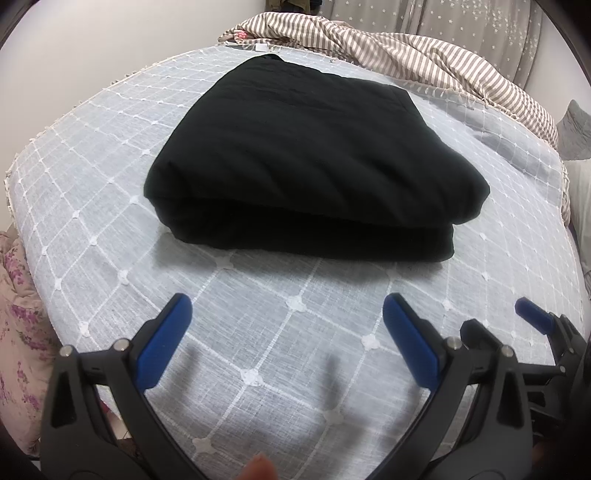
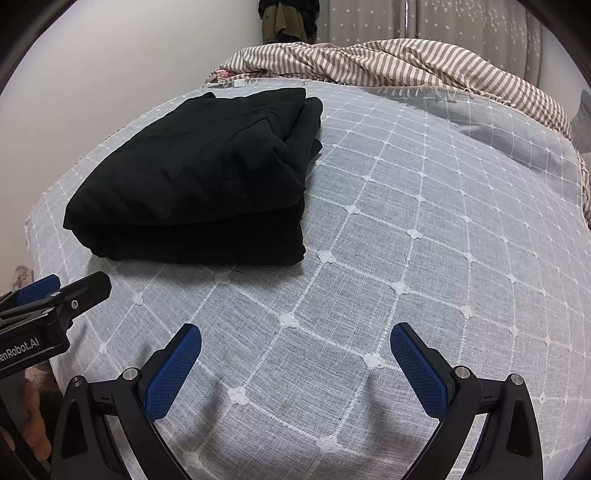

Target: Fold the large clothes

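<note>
A black garment (image 1: 306, 158) lies folded into a thick rectangle on the grey checked bedspread (image 1: 258, 350); it also shows in the right wrist view (image 2: 199, 181), at the left. My left gripper (image 1: 286, 314) is open and empty, a short way in front of the garment's near fold. My right gripper (image 2: 295, 343) is open and empty, nearer the bed's front edge and to the right of the garment. The right gripper's fingers (image 1: 535, 317) show at the left view's right edge, and the left gripper's fingers (image 2: 88, 286) at the right view's left edge.
A brown-and-white striped blanket (image 1: 424, 59) lies bunched along the far side of the bed (image 2: 406, 62). A floral cloth (image 1: 18, 332) hangs at the bed's left corner. Curtains (image 2: 461, 22) and a white wall (image 2: 110, 55) stand behind.
</note>
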A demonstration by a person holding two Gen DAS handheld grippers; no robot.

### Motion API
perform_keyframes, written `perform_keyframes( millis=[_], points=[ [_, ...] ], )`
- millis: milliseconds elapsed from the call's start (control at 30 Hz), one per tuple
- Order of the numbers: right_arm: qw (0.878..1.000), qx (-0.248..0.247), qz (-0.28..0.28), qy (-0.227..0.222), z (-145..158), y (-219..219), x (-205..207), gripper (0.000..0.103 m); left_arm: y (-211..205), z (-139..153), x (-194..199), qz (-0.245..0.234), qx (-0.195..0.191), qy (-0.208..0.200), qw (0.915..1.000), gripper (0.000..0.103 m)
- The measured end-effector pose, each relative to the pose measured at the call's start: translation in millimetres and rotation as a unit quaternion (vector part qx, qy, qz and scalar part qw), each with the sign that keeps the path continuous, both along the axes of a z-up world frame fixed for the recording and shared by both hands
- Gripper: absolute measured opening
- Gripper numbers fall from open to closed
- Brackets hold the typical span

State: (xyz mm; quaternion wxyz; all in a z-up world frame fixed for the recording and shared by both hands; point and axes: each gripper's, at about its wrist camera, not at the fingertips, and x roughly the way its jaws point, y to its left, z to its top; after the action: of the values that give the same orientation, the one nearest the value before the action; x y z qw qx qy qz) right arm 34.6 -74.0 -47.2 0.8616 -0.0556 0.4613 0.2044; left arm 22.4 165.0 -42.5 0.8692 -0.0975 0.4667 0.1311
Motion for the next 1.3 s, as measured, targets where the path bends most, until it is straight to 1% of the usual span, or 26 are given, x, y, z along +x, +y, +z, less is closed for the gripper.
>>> perform_keyframes(
  millis=[1133,1300],
  points=[
    [1.0,-0.002,0.001,0.001,-1.7,-0.2,0.0,0.103,0.8,-3.1,3.1,-0.005,-0.002,0.005,1.0,0.103],
    [1.0,0.003,0.001,0.005,-2.2,0.3,-0.1,0.103,0.1,-6.1,4.7,-0.011,-0.012,0.005,0.9999,0.103]
  ],
)
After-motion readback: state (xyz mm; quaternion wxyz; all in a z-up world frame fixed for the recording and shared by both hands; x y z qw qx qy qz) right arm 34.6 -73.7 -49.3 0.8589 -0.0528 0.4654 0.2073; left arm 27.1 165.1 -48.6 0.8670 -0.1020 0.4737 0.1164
